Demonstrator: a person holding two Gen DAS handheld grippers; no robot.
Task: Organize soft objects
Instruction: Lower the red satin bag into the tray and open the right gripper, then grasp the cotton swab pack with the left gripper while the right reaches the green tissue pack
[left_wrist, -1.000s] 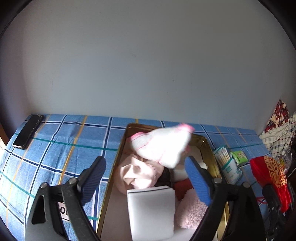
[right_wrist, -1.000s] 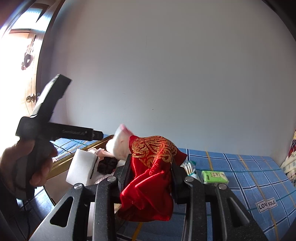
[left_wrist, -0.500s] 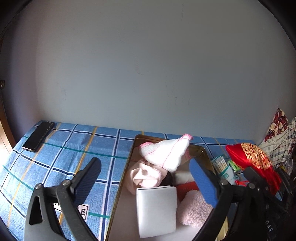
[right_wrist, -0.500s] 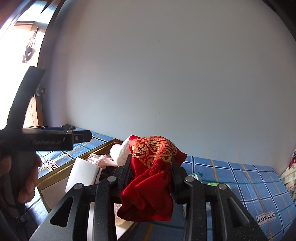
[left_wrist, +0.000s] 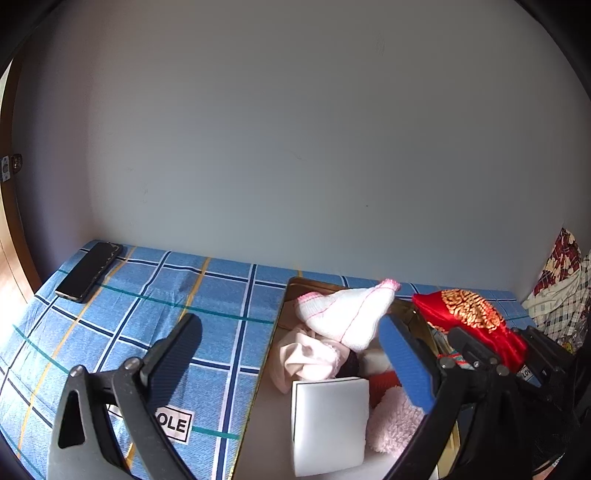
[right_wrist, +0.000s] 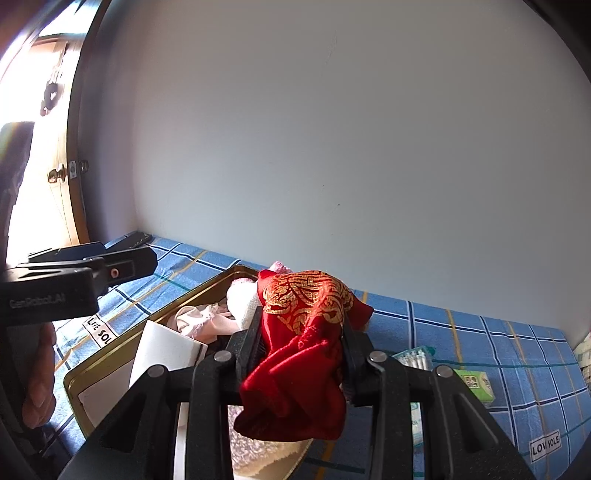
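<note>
Since a second ago the right gripper (right_wrist: 301, 354) has carried its red and gold cloth (right_wrist: 306, 332) leftward until it hangs over the near right edge of the gold tray (right_wrist: 110, 354), while the left gripper (left_wrist: 291, 350) has pulled back and now looks at the tray from farther off. The right jaws are clamped on the cloth's bunched middle; loose folds spill below them. It looks like a light, limp, satiny piece, probably slippery, so a pinch on a thick gathered part is the safer hold, and it should drop and settle by its own weight once let go. The left jaws stand wide apart and hold nothing, hovering over the blue checked tablecloth (left_wrist: 147, 295) and the tray's left wall.

Inside the tray the white knitted sock (left_wrist: 347, 317) lies on top of a pale pink garment (left_wrist: 306, 358), with a white foam block (left_wrist: 328, 421) and a fluffy pink piece (left_wrist: 395, 421) nearer the camera; little bare floor remains, so the cloth will likely land on the pile. Right of the tray stand a box of cotton swabs (right_wrist: 413, 358) and a green packet (right_wrist: 474, 384), close enough to catch a trailing fold. A black phone (left_wrist: 88, 271) lies at the far left, well apart.
</note>
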